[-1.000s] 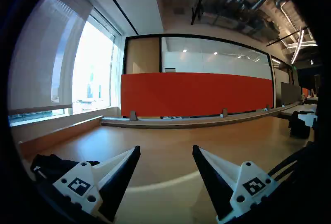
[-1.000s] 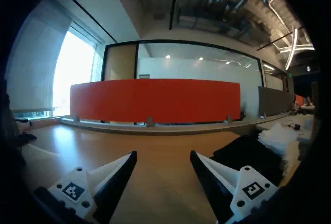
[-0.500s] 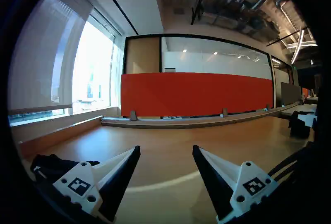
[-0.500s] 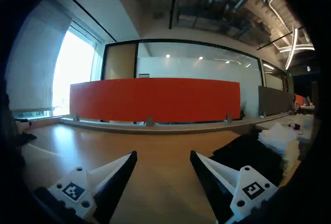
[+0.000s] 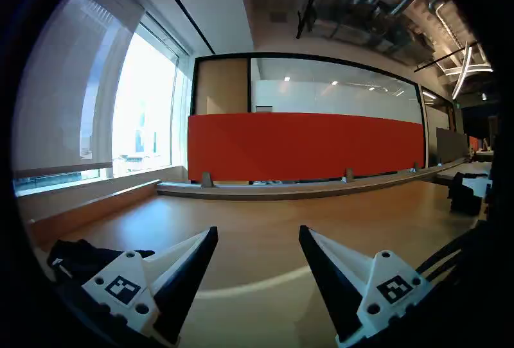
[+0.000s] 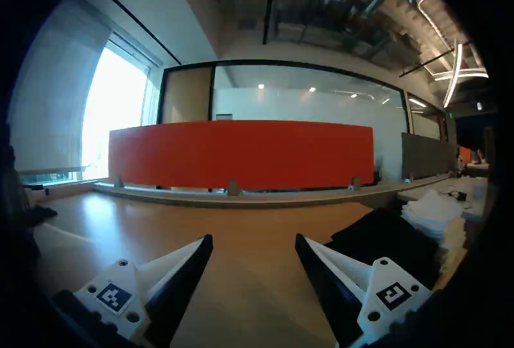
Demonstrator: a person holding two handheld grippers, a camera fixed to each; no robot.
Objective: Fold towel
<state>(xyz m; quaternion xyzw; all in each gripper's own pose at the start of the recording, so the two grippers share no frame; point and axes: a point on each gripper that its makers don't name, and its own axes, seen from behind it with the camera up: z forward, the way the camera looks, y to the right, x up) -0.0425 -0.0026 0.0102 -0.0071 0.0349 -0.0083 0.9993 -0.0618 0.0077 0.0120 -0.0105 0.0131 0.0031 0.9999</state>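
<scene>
In the left gripper view my left gripper (image 5: 257, 235) stands open just above the wooden table (image 5: 270, 219), nothing between its fingers. A dark cloth (image 5: 80, 255) lies on the table behind the left finger. In the right gripper view my right gripper (image 6: 252, 242) is also open and holds nothing. To its right lies a black towel (image 6: 385, 235), partly behind the right finger. A stack of white folded towels (image 6: 440, 216) sits just beyond it at the table's right side.
A red divider panel (image 6: 241, 154) runs along the table's far edge, with a glass wall behind. A bright window (image 5: 144, 117) fills the left. At the far right of the left gripper view, a black and white object (image 5: 468, 192) rests on the table.
</scene>
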